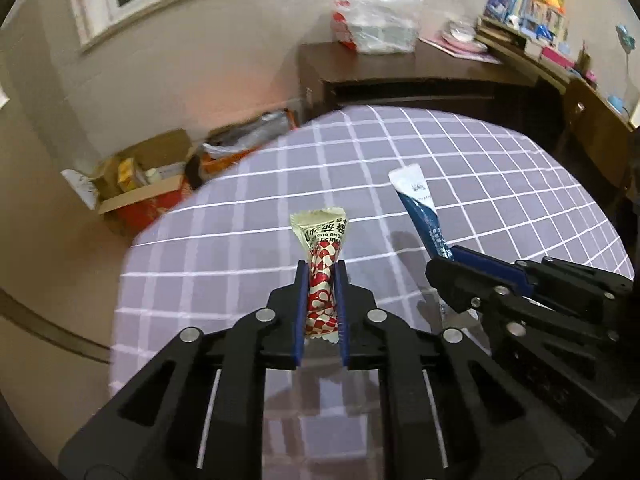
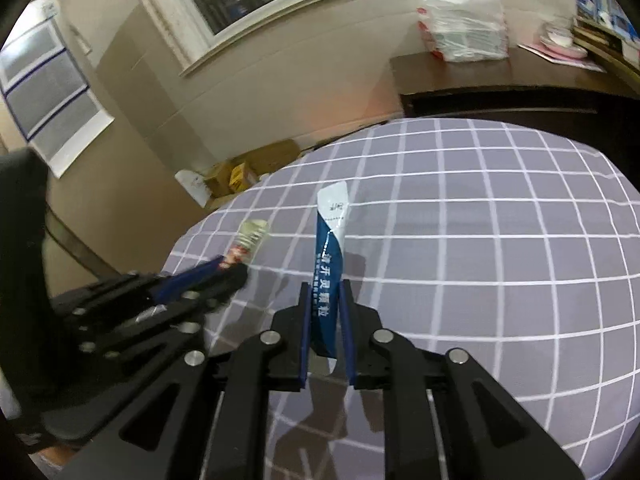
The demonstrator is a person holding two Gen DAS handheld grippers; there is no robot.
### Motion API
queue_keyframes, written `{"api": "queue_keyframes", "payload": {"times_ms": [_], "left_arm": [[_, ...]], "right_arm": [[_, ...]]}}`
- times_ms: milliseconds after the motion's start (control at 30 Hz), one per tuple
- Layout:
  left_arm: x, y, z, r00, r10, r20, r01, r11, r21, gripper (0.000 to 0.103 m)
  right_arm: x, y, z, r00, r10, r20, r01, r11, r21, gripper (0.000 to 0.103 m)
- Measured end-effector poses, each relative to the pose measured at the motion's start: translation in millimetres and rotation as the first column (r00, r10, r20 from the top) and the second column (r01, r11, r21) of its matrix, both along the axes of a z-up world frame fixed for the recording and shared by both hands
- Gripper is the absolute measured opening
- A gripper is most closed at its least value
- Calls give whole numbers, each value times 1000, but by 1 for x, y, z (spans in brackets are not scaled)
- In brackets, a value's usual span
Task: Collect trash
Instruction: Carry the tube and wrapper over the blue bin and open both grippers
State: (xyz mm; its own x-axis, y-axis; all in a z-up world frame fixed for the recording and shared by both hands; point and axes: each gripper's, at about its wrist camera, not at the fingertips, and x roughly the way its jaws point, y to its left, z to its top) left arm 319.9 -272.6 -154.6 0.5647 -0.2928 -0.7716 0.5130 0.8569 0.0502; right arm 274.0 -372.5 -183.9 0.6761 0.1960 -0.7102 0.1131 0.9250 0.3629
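My left gripper (image 1: 321,276) is shut on a red-and-white candy wrapper (image 1: 322,256) with a cream top, which stands up out of the blue pads above the checked table. To its right my right gripper (image 1: 444,258) is shut on a blue-and-white sachet (image 1: 418,208). In the right wrist view the sachet (image 2: 331,240) rises straight from my right gripper (image 2: 325,292), and my left gripper (image 2: 232,266) shows at the left with the wrapper (image 2: 249,238) sticking out of it.
The table carries a purple cloth with white grid lines (image 1: 460,168). Open cardboard boxes (image 1: 140,184) sit on the floor at the left. A dark desk (image 1: 420,76) behind the table holds a white plastic bag (image 1: 380,16) and a shelf of small items (image 1: 532,12).
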Motion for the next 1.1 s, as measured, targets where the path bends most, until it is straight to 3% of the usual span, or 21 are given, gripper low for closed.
{"api": "queue_keyframes", "payload": {"times_ms": [367,700,933,1100], "left_arm": [[-48,101,39,996,83,41,-78,991,-109,13],[-82,238,45,977,213,14,-205,956,-208,13],[-89,341,30,940,340,-24,-336,913,-233,13],[-83,406,4,890,450,-68,-454,868,-201,13]], "right_arm": [[-35,68,43,996,78,38,-77,997,-26,14],[-51,186,56,973,226,46,-225,974,-15,14],[-39,283,47,935,354,19,-354,935,5,14],[-25,356,26,892,451,-18,-451,893,13,14]]}}
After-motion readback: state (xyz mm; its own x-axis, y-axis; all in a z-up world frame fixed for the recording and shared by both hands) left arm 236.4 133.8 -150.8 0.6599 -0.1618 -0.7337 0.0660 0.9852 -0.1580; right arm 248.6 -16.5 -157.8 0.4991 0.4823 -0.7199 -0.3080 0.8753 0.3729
